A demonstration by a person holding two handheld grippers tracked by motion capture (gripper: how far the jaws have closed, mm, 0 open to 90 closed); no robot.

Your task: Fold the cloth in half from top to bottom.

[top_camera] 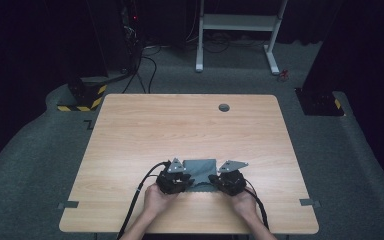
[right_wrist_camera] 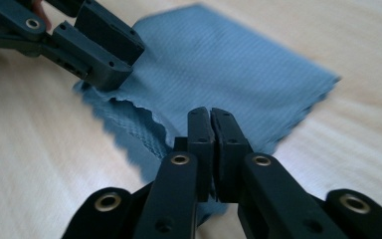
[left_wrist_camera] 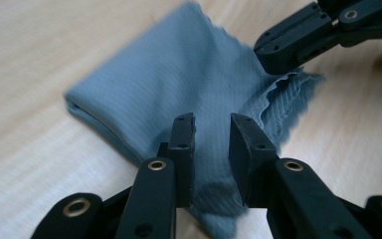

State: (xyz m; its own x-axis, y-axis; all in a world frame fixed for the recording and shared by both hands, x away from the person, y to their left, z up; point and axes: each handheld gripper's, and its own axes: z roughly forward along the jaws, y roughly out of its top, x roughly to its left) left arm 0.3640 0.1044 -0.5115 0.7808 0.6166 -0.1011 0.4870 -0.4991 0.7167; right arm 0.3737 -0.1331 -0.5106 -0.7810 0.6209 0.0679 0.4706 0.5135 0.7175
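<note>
Lying folded on the table (top_camera: pixel 190 125), the grey-blue cloth (top_camera: pixel 200 167) sits near the person's edge, directly between the two grippers. From the high view it is a small flat rectangle, its near edge tucked under both tools, and how each pair of jaws stands cannot be read from there.

The left gripper view settles its own side: the left gripper (left_wrist_camera: pixel 212 149) has its jaws parted with a clear gap, released, and the cloth (left_wrist_camera: pixel 179 79) lies beneath and ahead of them, its folded edge off to the left of the jaws. The pads do not press on the fabric. Beyond, at the upper right, the right gripper (left_wrist_camera: pixel 278 57) comes down on the frayed, wavy corner.

The right gripper view shows what the others hide: the right gripper (right_wrist_camera: pixel 210 149) is clenched, pads together, grasping a corner of the cloth (right_wrist_camera: pixel 229 69), whose layered scalloped edge bunches just left of the jaws. The left gripper (right_wrist_camera: pixel 109 62) stands farther off at the upper left, over the opposite corner.

In the high view, hands hold the left gripper (top_camera: pixel 175 179) and the right gripper (top_camera: pixel 228 180), just beside the cloth on either side.
</note>
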